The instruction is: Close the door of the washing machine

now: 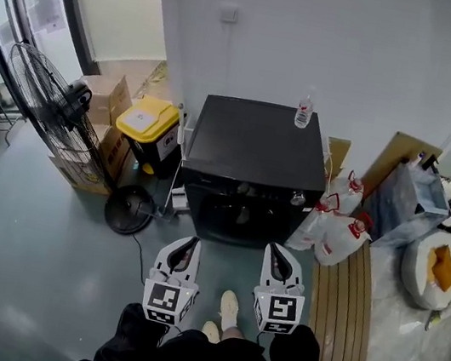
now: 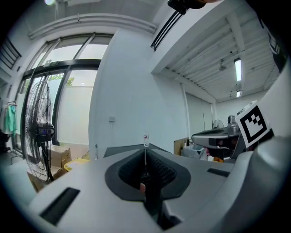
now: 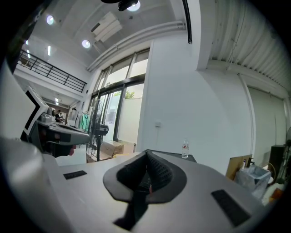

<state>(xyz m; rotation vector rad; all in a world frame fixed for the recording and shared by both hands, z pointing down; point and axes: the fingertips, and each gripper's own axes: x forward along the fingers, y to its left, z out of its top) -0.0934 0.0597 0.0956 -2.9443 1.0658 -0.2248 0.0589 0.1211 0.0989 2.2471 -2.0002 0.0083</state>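
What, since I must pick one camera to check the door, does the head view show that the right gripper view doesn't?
Only the head view: the front door of the washing machine, and the yellow bin. Only the right gripper view: a balcony railing and ceiling lights. Both: the water bottle on the machine's top, and the standing fan.

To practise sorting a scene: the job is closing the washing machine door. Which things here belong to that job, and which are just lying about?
Belong to the job: washing machine, its door, left claw and right claw, both shut and empty.

Lying about: water bottle on the machine, yellow bin, fan, cardboard boxes, white bags, wooden slats.
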